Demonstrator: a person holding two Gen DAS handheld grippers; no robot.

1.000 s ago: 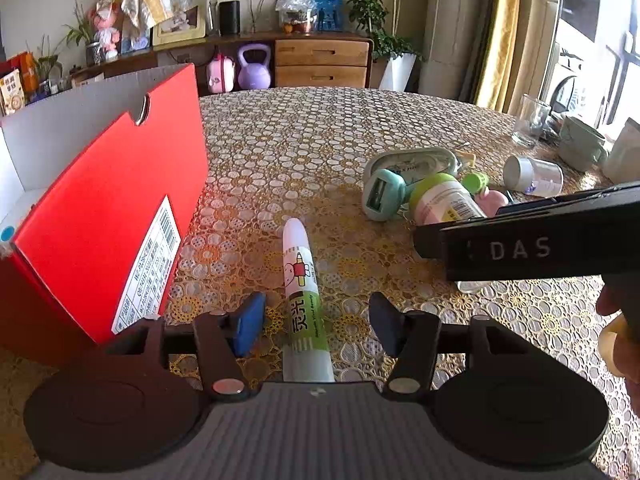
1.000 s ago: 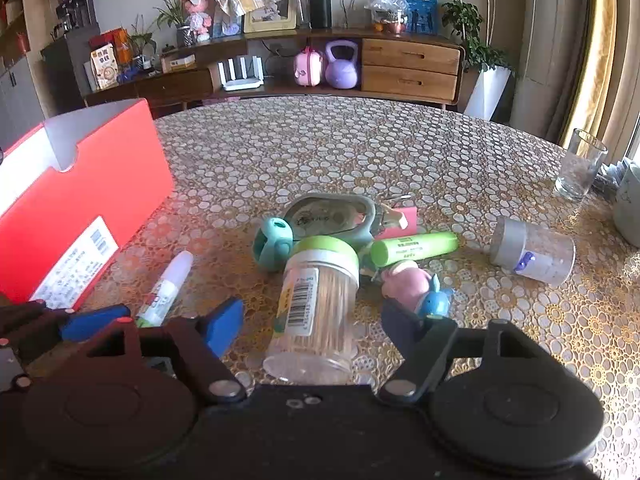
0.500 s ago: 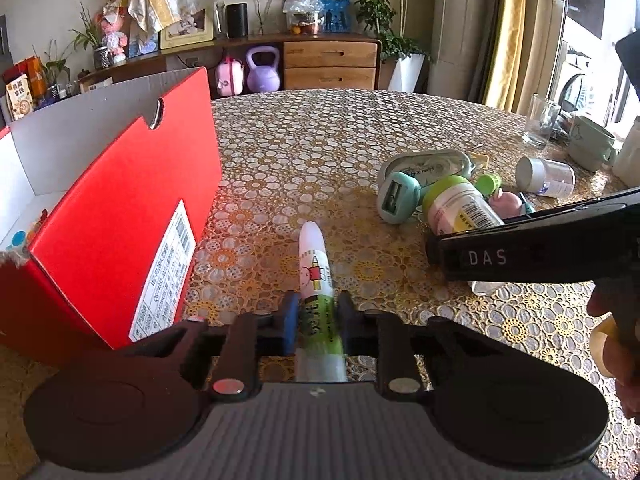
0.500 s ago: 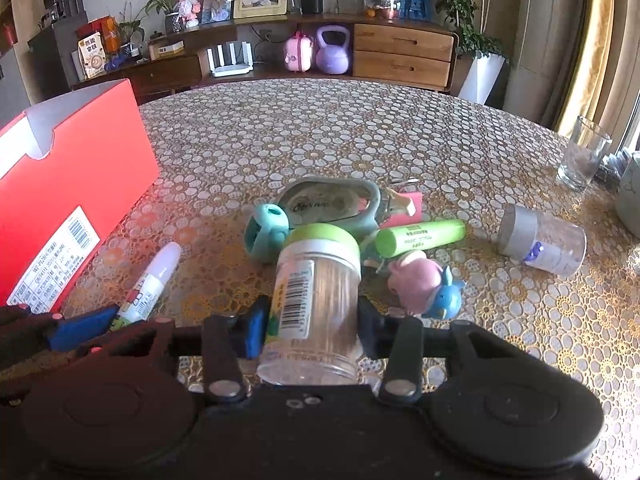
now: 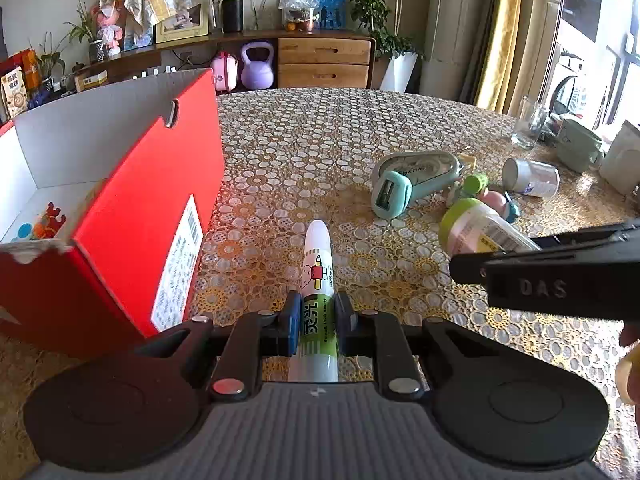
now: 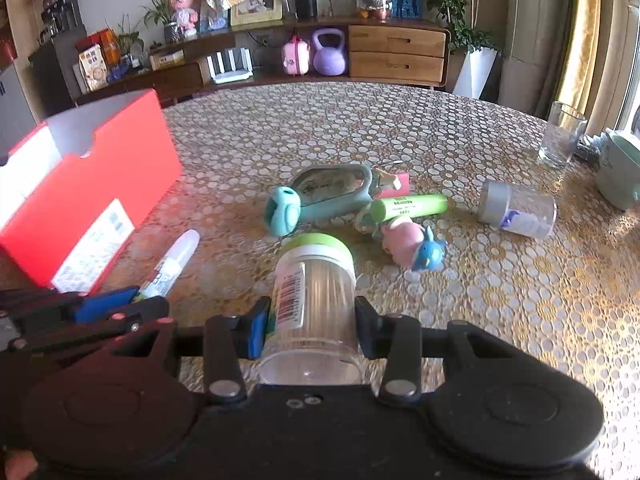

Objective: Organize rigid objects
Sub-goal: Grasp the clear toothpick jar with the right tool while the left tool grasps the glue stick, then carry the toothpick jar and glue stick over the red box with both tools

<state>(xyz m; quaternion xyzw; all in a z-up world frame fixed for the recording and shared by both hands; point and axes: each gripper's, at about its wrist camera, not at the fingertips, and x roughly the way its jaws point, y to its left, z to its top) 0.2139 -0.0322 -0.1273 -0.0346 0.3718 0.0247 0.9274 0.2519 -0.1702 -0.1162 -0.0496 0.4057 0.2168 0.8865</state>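
My left gripper [image 5: 316, 316] is shut on a white and green glue pen [image 5: 318, 276] that points away from me, its cap tip above the lace tablecloth. The open red box [image 5: 132, 216] stands just to its left, with small coloured pieces on its white floor. My right gripper [image 6: 310, 320] is shut on a clear toothpick jar with a green lid [image 6: 314, 276], held lid forward. In the right wrist view the left gripper [image 6: 104, 306] and the glue pen [image 6: 172, 260] show at the lower left, beside the red box [image 6: 92, 200].
A teal tape dispenser [image 6: 320, 196], a green tube [image 6: 408, 206], a pink and blue toy [image 6: 412, 242] and a tipped clear jar with a grey lid [image 6: 516, 208] lie mid-table. A drinking glass [image 6: 560, 136] and a pale green mug [image 6: 620, 168] stand at the right edge.
Both grippers closed from open: the left onto the glue pen, the right onto the toothpick jar. Both objects now sit slightly lifted from where they lay.
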